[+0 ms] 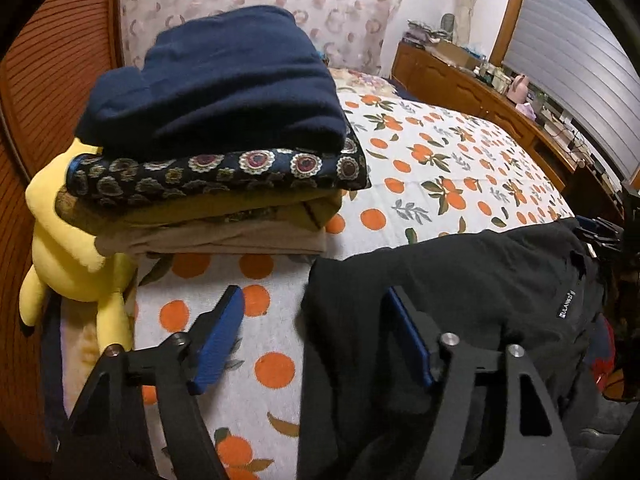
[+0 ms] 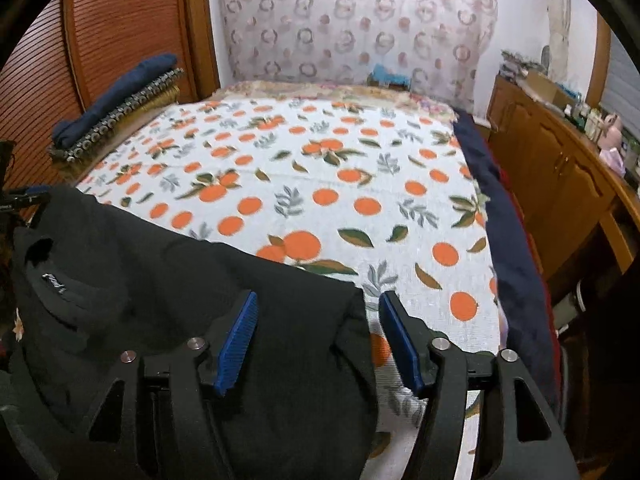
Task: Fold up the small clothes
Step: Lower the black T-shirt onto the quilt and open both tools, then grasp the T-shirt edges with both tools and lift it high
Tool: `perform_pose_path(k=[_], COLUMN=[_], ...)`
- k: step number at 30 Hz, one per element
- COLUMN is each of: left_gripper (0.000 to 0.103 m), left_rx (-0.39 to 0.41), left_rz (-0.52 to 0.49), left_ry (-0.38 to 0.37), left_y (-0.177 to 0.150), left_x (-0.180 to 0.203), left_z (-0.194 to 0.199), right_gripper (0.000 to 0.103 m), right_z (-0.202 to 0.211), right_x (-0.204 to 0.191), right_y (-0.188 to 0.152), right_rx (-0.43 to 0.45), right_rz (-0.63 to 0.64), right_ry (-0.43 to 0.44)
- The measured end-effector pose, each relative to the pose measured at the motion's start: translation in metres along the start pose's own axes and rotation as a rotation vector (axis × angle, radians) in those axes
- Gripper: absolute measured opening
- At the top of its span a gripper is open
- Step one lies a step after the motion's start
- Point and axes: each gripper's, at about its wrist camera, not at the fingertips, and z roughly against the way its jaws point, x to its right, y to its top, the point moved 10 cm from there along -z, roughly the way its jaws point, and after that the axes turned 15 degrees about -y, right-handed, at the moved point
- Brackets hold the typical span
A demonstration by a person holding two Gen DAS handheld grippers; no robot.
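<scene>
A stack of folded clothes [image 1: 216,152] sits at the left edge of the bed [image 2: 320,184], against the wooden panel, with a navy piece on top, a flowered dark one under it, and mustard and tan ones below; so part of the task looks finished. A yellow plush toy [image 1: 68,248] leans just beside the stack. What remains is the black garment [image 1: 460,292], which lies spread along the near edge of the bed, its labelled waistband or collar toward the middle between the two views. It looks flat and not yet folded, though I cannot tell whether one fold is already in it. The left tool [image 1: 316,332] is wide open and holds nothing, its right finger over the garment's left edge and its left finger over the bare sheet. The right tool [image 2: 318,340] is also wide open and empty, straddling the garment's right edge. Judging from this, the fold of the black piece is about to begin, and stacking it comes afterwards.
</scene>
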Motion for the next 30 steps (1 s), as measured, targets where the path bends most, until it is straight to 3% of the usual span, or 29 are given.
perform_pose_path(k=[1,3,9,12,14,15,16,20,30], left_gripper=[0.059,0.053,0.046,0.018,0.014,0.013,0.013,0.012,0.012], left_rx=[-0.013,-0.028,-0.038,-0.052,-0.055,-0.046,-0.035,0.055,0.408], left_rz=[0.006,0.018,-0.004,-0.027,-0.054,-0.069,-0.076,-0.102,-0.243], left_ry=[-0.018,-0.042,-0.035,-0.071,-0.056,-0.052,-0.053,-0.066,-0.078], left_y=[-0.001,-0.003,0.0,0.0,0.002,0.002,0.003,0.01,0.061], left_x=[0.001,0.002,0.005,0.015,0.021,0.027,0.031,0.053,0.122], left_z=[-0.003,-0.009,-0.012,-0.016,-0.016,-0.013,-0.01,0.02,0.158], right_gripper=[0.074,0.074,0.075,0.072,0.047,0.025,0.018,0.014,0.013], right_z=[-0.004,-0.006,-0.013,-0.012,-0.008,-0.004,-0.001,0.036,0.172], right_x=[0.0,0.0,-0.004,-0.008,-0.015,-0.022,-0.026,-0.025,0.017], right_y=[0.001,0.001,0.003,0.003,0.002,0.001,0.0,0.011,0.058], right_rx=[-0.008,-0.028,-0.049,-0.046,-0.029,-0.021,-0.021,0.104,0.38], right_rz=[-0.005,-0.014,0.002,0.008,0.033,0.048,0.058,-0.005,-0.069], right_ry=[0.002,0.017,0.013,0.02,0.041,0.072,0.084,0.159,0.105])
